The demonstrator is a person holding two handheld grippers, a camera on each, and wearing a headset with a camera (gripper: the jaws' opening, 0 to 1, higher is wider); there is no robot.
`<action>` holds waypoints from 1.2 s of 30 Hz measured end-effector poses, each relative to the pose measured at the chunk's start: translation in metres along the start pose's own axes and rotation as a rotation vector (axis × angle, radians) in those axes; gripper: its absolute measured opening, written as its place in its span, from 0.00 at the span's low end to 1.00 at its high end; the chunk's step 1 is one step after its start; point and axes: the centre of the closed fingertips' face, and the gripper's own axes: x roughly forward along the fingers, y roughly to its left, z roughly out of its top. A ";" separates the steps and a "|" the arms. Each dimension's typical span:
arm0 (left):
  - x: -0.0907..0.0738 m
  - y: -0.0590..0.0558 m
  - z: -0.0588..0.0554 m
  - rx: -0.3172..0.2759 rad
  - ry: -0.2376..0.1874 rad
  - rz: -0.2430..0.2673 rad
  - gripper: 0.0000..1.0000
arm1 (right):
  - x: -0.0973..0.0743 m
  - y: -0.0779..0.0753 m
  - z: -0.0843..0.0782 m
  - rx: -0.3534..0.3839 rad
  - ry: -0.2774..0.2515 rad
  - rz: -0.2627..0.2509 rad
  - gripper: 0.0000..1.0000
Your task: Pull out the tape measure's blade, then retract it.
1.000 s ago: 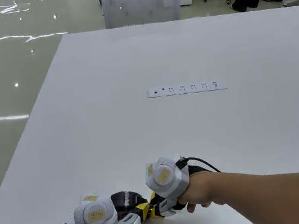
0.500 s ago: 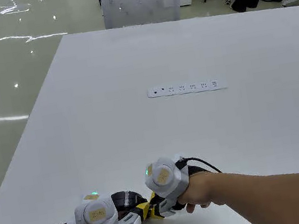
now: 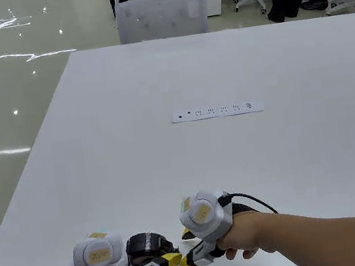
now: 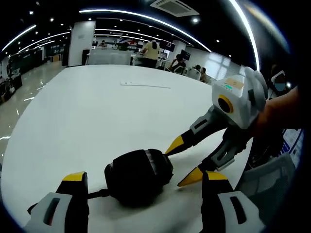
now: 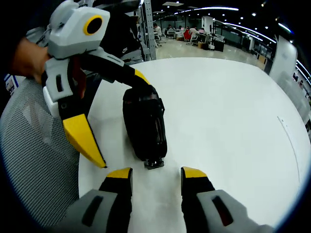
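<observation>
Right, tape measure [image 5: 145, 124] lay end-on just ahead of the spread right tongs [image 5: 151, 173]. The left tongs [image 4: 144, 175] straddled it, wide apart.

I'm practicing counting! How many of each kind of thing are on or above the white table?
Tape measure: 1
Power strip: 1
Grippers, the left gripper and the right gripper: 2
Total: 4

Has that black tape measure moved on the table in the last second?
No. Measured against the power strip, the tape measure lies where it did; the whole view shifted with the headset.
</observation>
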 end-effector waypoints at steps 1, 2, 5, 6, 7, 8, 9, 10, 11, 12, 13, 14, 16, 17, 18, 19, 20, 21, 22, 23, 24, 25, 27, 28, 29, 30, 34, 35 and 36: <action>-0.002 0.003 0.002 0.012 -0.017 0.006 1.00 | -0.003 0.000 0.001 0.011 -0.021 -0.009 0.41; -0.007 0.005 0.002 0.043 -0.023 -0.007 1.00 | -0.008 0.002 -0.002 0.018 -0.031 -0.010 0.44; -0.014 0.007 -0.003 0.066 -0.020 -0.034 1.00 | -0.022 0.003 -0.012 0.022 -0.036 -0.038 0.49; -0.016 0.008 -0.003 0.077 -0.019 -0.033 1.00 | -0.026 0.001 -0.015 0.034 -0.038 -0.052 0.50; -0.020 0.010 -0.002 0.104 -0.024 -0.033 1.00 | -0.033 -0.001 -0.018 0.042 -0.053 -0.071 0.51; -0.022 0.009 0.002 0.124 -0.042 -0.042 1.00 | -0.038 -0.002 -0.019 0.053 -0.065 -0.084 0.52; -0.027 0.009 0.007 0.145 -0.065 -0.050 1.00 | -0.046 -0.004 -0.023 0.074 -0.076 -0.099 0.53; -0.029 0.009 0.008 0.148 -0.066 -0.054 1.00 | -0.051 -0.006 -0.026 0.079 -0.082 -0.112 0.54; -0.032 0.008 0.010 0.150 -0.070 -0.065 1.00 | -0.057 -0.007 -0.029 0.082 -0.087 -0.124 0.54; -0.035 0.003 0.018 0.160 -0.110 -0.101 1.00 | -0.066 -0.009 -0.035 0.081 -0.079 -0.155 0.54; -0.038 0.005 0.020 0.170 -0.116 -0.093 1.00 | -0.072 -0.011 -0.037 0.088 -0.084 -0.177 0.55; -0.039 0.007 0.016 0.187 -0.085 -0.097 1.00 | -0.081 -0.010 -0.036 0.122 -0.129 -0.187 0.57; -0.040 0.009 0.014 0.225 -0.073 -0.101 1.00 | -0.094 -0.010 -0.041 0.147 -0.154 -0.215 0.66; -0.042 0.009 0.012 0.238 -0.069 -0.113 1.00 | -0.103 -0.010 -0.046 0.130 -0.151 -0.238 0.69; -0.043 0.010 0.011 0.239 -0.068 -0.116 1.00 | -0.110 -0.012 -0.050 0.122 -0.148 -0.264 0.72; -0.045 0.012 0.010 0.236 -0.061 -0.118 1.00 | -0.118 -0.011 -0.055 0.118 -0.157 -0.282 0.75; -0.048 0.011 0.011 0.234 -0.064 -0.121 1.00 | -0.123 -0.010 -0.058 0.123 -0.167 -0.289 0.78; -0.051 0.011 0.013 0.230 -0.079 -0.125 1.00 | -0.128 -0.010 -0.061 0.140 -0.181 -0.294 0.81; -0.051 0.017 0.012 0.227 -0.078 -0.115 1.00 | -0.136 -0.009 -0.067 0.148 -0.181 -0.303 0.83; -0.052 0.020 0.011 0.226 -0.075 -0.112 1.00 | -0.140 -0.010 -0.072 0.149 -0.180 -0.313 0.84; -0.055 0.021 0.011 0.222 -0.076 -0.110 1.00 | -0.147 -0.011 -0.079 0.153 -0.178 -0.330 0.84; -0.057 0.021 0.012 0.217 -0.086 -0.109 1.00 | -0.151 -0.011 -0.084 0.164 -0.174 -0.337 0.85; -0.061 0.026 0.010 0.222 -0.088 -0.095 1.00 | -0.162 -0.013 -0.094 0.195 -0.186 -0.359 0.87; -0.063 0.025 0.011 0.224 -0.091 -0.094 1.00 | -0.166 -0.014 -0.097 0.208 -0.193 -0.364 0.87; -0.065 0.027 0.010 0.219 -0.094 -0.087 1.00 | -0.172 -0.015 -0.102 0.219 -0.201 -0.375 0.87; -0.066 0.028 0.010 0.214 -0.098 -0.085 1.00 | -0.176 -0.015 -0.107 0.226 -0.202 -0.381 0.88; -0.068 0.040 0.005 0.186 -0.096 -0.072 1.00 | -0.193 -0.017 -0.127 0.265 -0.202 -0.418 0.92; -0.068 0.042 0.004 0.188 -0.092 -0.068 1.00 | -0.196 -0.017 -0.131 0.283 -0.208 -0.420 0.93; -0.067 0.044 0.003 0.186 -0.088 -0.067 1.00 | -0.199 -0.018 -0.133 0.295 -0.215 -0.428 0.94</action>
